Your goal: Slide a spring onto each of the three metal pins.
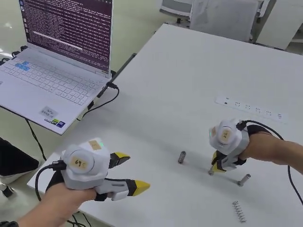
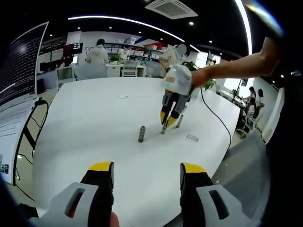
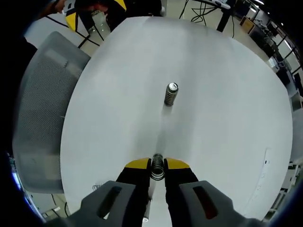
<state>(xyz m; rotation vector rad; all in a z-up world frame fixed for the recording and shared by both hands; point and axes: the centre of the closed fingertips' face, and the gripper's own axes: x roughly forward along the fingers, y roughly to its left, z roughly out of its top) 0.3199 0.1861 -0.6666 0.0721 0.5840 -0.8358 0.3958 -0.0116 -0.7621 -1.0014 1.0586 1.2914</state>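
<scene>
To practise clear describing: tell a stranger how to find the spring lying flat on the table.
On the white table, look at the near part beside the right gripper, away from the laptop. The flat spring lies there, closer to the person than the bare pin. Unlike the upright spring and the held spring, it lies on its side, touching nothing.

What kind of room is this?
Probably an office or lab workroom: a big white table with a flat white power strip, an open silver laptop beside it, and a grey mesh office chair.
</scene>
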